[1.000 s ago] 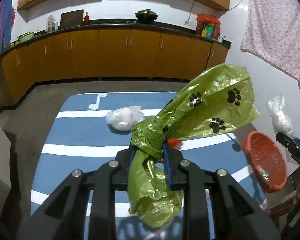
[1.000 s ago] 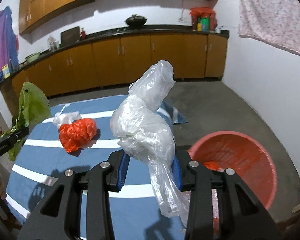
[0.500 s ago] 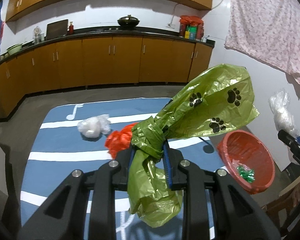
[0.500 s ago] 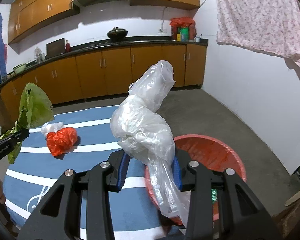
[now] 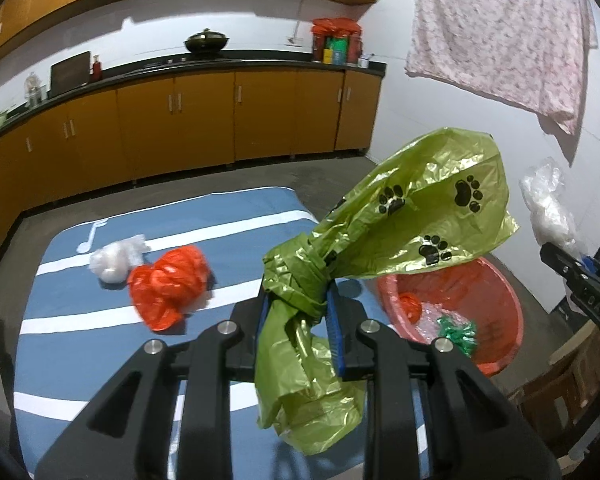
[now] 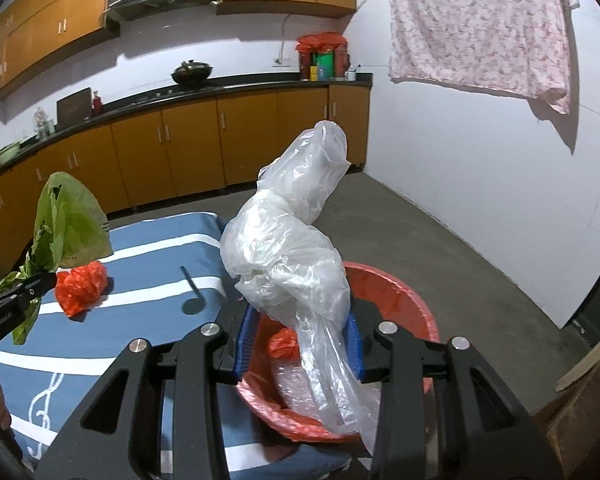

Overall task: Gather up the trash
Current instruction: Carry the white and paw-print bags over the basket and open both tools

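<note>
Green bag (image 5: 416, 220) and clear bag (image 6: 292, 248) clamped above red basin (image 6: 400, 292).

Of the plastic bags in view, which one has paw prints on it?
The green bag clamped in the left tool. The clear bag in the right tool and the red bag are plain.

Left tongs (image 5: 300, 312) and right tongs (image 6: 298, 344), both seemingly clamped, tilted downward.
</note>
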Motion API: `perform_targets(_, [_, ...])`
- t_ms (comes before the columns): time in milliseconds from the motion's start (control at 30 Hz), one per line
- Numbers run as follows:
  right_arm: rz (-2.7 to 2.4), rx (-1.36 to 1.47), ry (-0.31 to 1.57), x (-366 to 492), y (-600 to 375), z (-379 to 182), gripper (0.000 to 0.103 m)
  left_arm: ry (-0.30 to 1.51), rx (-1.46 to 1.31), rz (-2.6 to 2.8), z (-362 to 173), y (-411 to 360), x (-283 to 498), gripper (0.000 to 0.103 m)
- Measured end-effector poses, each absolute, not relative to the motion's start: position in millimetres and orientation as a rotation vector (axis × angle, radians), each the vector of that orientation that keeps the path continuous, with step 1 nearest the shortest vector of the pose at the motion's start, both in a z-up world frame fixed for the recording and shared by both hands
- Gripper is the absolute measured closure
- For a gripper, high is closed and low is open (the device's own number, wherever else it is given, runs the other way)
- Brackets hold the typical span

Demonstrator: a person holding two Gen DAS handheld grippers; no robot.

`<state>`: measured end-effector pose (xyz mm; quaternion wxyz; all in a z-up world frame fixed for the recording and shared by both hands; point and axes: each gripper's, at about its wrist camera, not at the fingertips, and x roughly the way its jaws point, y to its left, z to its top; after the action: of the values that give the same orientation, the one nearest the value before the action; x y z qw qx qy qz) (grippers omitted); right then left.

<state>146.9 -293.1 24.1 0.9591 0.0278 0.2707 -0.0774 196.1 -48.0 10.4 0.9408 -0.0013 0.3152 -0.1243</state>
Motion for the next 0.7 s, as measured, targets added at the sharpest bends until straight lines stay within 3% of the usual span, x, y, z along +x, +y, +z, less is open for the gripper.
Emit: perform_targets(700, [-0.221,0.147,0.608,155,-339,-2,0.065,0.757,0.005,-0.389,-29,-136,222,0.078])
